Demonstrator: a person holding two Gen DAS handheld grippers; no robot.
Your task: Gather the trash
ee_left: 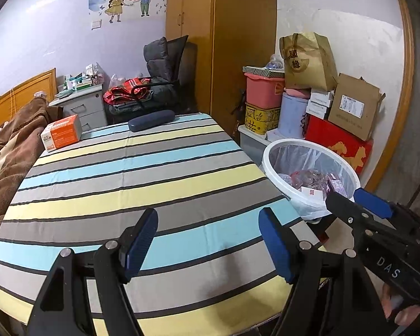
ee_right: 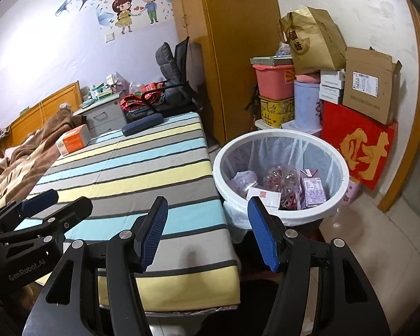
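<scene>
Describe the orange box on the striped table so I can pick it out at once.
Start at the striped table and go to its far left corner, beside the brown blanket. The orange box lies there, orange and white, blockier than the slim dark blue case further right.

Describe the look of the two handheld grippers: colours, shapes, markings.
Both are black plastic, each with two angular arms joined by silver round-head pins and ending in blue ribbed pads. The left gripper shows white "GenRobot.AI" lettering on its body in the right wrist view; the right gripper shows "DAS" in the left wrist view. No cables or sleeves show.
</scene>
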